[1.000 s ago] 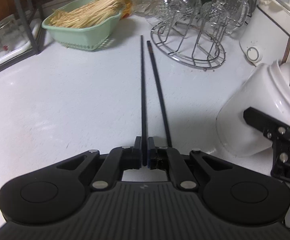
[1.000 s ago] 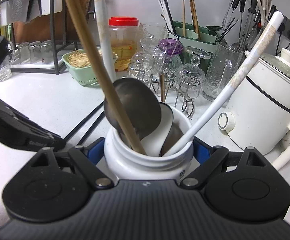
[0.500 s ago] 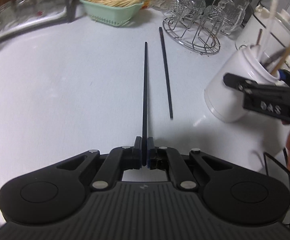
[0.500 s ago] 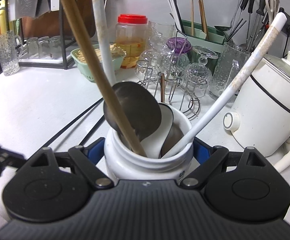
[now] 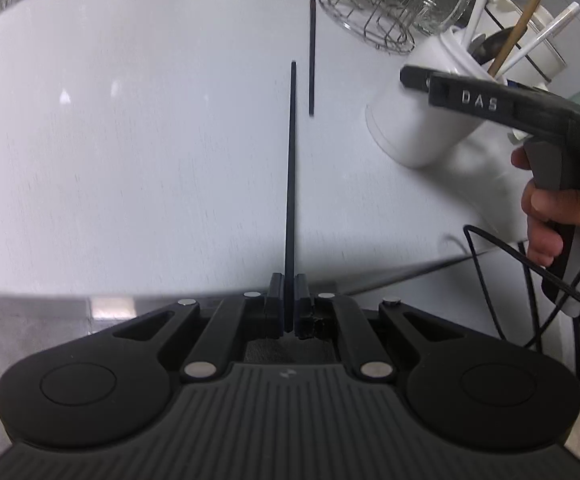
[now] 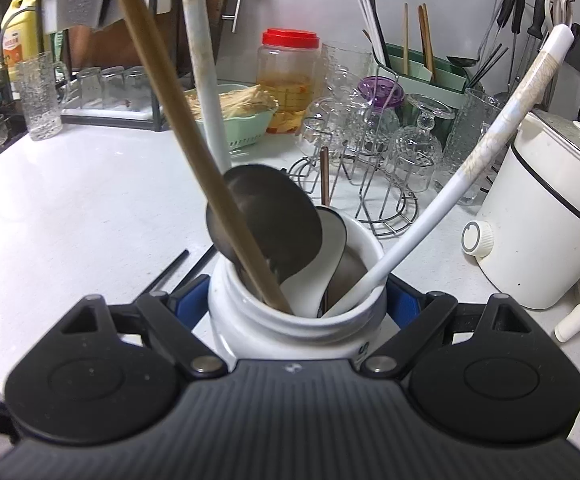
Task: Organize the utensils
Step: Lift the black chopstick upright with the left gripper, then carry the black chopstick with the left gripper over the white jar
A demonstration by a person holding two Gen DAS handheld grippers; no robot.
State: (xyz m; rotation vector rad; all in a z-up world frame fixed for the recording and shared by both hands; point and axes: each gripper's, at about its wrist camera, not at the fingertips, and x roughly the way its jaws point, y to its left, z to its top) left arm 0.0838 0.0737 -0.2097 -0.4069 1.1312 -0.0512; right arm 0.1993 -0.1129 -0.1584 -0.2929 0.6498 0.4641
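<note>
Pinching one black chopstick (image 5: 291,184), left hand-held gripper (image 5: 289,304); right hand-held gripper (image 6: 298,300) around jar (image 6: 250,332), pads half-hidden.

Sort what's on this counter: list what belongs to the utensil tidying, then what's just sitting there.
In the job:
- black chopstick clamped in the left gripper
- second black chopstick lying on the counter
- white utensil crock held by the right gripper

Lying about:
- glass rack
- green basket
- red-lidded jar
- white cooker

White counter (image 5: 130,140): 1 black chopstick (image 5: 312,56), white jar (image 5: 422,120), glass rack (image 5: 374,28).
</note>
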